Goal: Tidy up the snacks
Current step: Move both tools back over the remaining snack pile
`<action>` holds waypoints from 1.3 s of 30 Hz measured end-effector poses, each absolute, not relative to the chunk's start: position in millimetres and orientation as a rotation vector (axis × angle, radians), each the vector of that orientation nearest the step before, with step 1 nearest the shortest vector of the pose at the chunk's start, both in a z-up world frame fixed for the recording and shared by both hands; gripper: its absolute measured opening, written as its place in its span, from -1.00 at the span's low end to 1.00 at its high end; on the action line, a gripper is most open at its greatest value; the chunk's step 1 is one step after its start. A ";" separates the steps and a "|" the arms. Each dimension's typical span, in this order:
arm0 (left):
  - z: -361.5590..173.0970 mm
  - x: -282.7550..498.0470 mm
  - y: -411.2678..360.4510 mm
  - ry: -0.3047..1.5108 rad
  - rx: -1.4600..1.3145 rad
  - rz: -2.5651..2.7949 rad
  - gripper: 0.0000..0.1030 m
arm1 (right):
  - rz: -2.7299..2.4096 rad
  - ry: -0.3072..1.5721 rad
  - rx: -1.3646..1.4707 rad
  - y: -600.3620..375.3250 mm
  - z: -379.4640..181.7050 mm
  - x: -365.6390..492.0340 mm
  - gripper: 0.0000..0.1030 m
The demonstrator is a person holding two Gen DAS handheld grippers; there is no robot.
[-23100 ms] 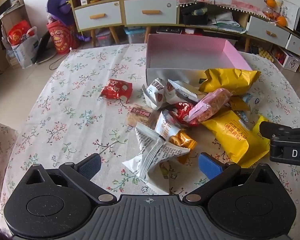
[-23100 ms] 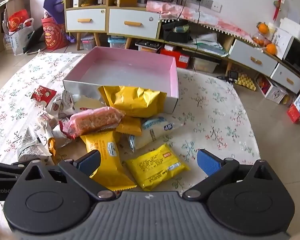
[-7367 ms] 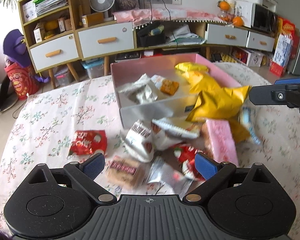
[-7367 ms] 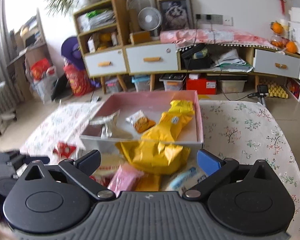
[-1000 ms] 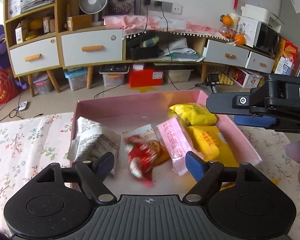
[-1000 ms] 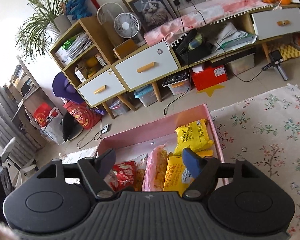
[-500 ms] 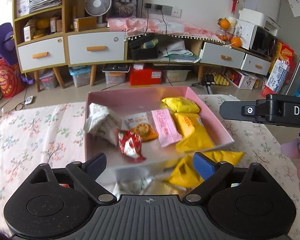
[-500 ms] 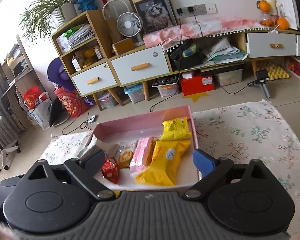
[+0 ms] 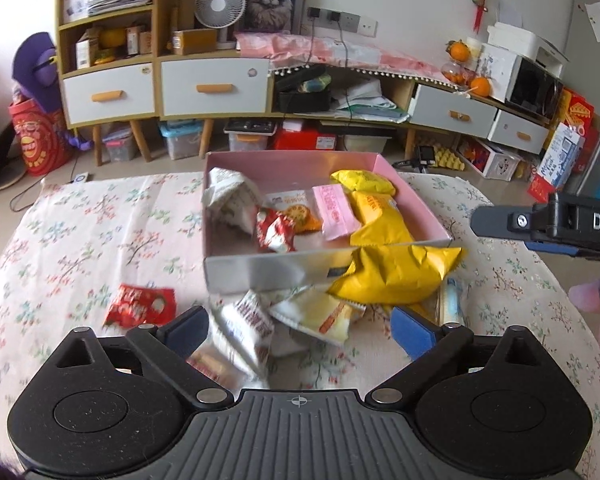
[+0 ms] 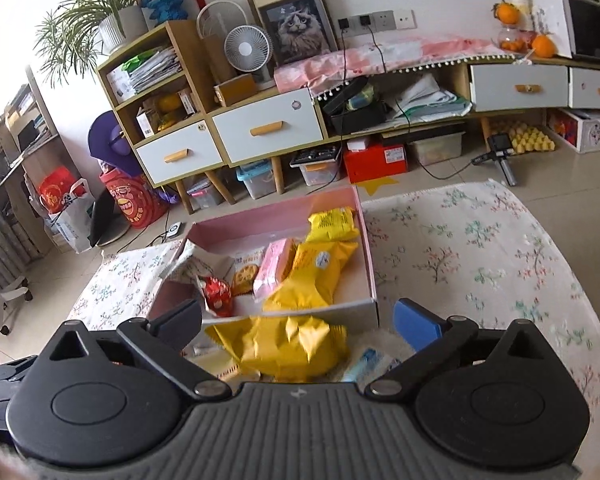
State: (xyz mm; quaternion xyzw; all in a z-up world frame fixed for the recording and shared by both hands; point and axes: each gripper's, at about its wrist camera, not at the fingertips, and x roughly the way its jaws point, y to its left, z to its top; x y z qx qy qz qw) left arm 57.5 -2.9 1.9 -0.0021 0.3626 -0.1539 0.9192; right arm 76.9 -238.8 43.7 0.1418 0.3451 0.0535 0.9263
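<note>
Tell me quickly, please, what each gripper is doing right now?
Left gripper: jaws opening, holding nothing.
Right gripper: jaws opening, holding nothing.

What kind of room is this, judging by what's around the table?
Most likely a lived-in living room at home: a low wooden cabinet with drawers, a framed cat picture beside a small fan, and a table with a floral cloth holding a pink snack box.
</note>
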 end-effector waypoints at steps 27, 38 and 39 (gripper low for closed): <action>-72.2 18.3 25.0 0.805 0.145 -0.361 0.98 | 0.203 0.791 -0.028 -233.4 -24.8 26.8 0.99; -78.7 25.8 19.8 0.786 0.140 -0.350 1.00 | 0.169 0.776 -0.037 -227.9 -42.7 30.7 1.00; -78.5 27.1 19.2 0.788 0.139 -0.346 1.00 | 0.160 0.774 -0.035 -228.4 -42.2 32.5 1.00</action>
